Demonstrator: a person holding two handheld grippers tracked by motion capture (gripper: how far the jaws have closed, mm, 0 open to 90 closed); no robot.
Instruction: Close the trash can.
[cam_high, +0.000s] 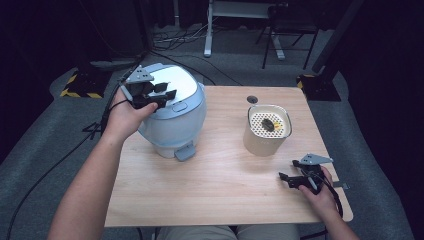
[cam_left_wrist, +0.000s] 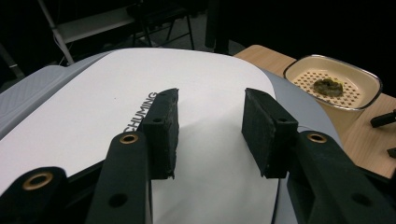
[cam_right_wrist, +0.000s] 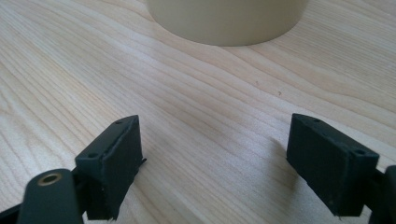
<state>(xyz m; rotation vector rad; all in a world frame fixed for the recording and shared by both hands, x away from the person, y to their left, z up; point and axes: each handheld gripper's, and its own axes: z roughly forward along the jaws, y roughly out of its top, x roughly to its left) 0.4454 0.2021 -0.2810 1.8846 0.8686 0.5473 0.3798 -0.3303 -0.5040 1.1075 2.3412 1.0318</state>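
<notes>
Both grippers (cam_high: 162, 92) (cam_high: 289, 178) agape, seemingly empty.

Both forearms are bare, with no sleeve in sight. The left gripper (cam_high: 161, 94), at ten o'clock on the table, and the right gripper (cam_high: 291, 179), at four o'clock, are black, each topped by a grey three-cornered plate and trailing a black cable. Each has ribbed black pads (cam_left_wrist: 163, 130) on arms with brass-ringed holes.

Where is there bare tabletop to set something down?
Free: the near strip of the table in front of the lidded bin and beige container, left of the right gripper. Narrower: between bin and container. The left gripper crowds the bin's lid.
</notes>
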